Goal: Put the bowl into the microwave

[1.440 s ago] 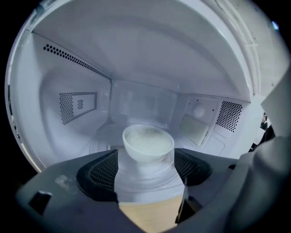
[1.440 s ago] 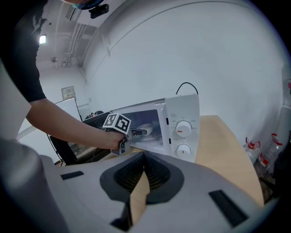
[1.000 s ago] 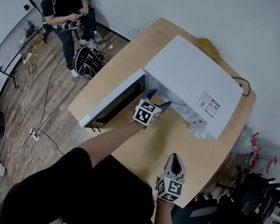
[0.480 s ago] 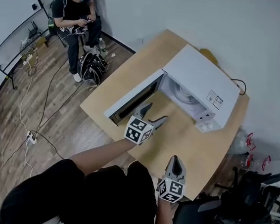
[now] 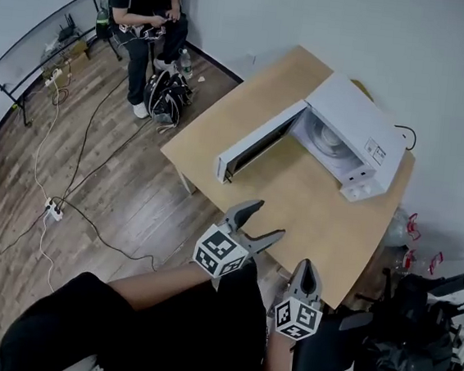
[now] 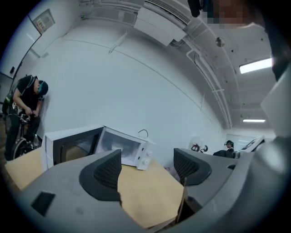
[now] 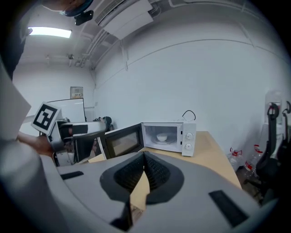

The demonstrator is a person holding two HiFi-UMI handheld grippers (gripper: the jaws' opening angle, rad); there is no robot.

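Observation:
The white microwave [image 5: 355,128] stands at the far right of the wooden table [image 5: 296,204] with its door [image 5: 254,147] swung wide open. A small white bowl [image 7: 162,136] sits on the turntable inside. My left gripper [image 5: 267,220] hangs open and empty over the table's near edge, well away from the door. In the left gripper view the microwave [image 6: 125,148] shows beyond the open left gripper [image 6: 148,166]. My right gripper [image 5: 306,269] is shut on nothing, just off the near edge. The right gripper [image 7: 144,170] faces the microwave [image 7: 172,135] and its door [image 7: 122,142].
A person [image 5: 148,3] sits against the far wall with a backpack [image 5: 167,95] at their feet. Cables [image 5: 57,203] run across the wooden floor on the left. An office chair [image 5: 325,355] and dark bags [image 5: 409,339] crowd the lower right.
Both grippers have drawn back from the microwave to the table's near edge. The left one has left the open door. The head view has pulled away, so the microwave looks smaller.

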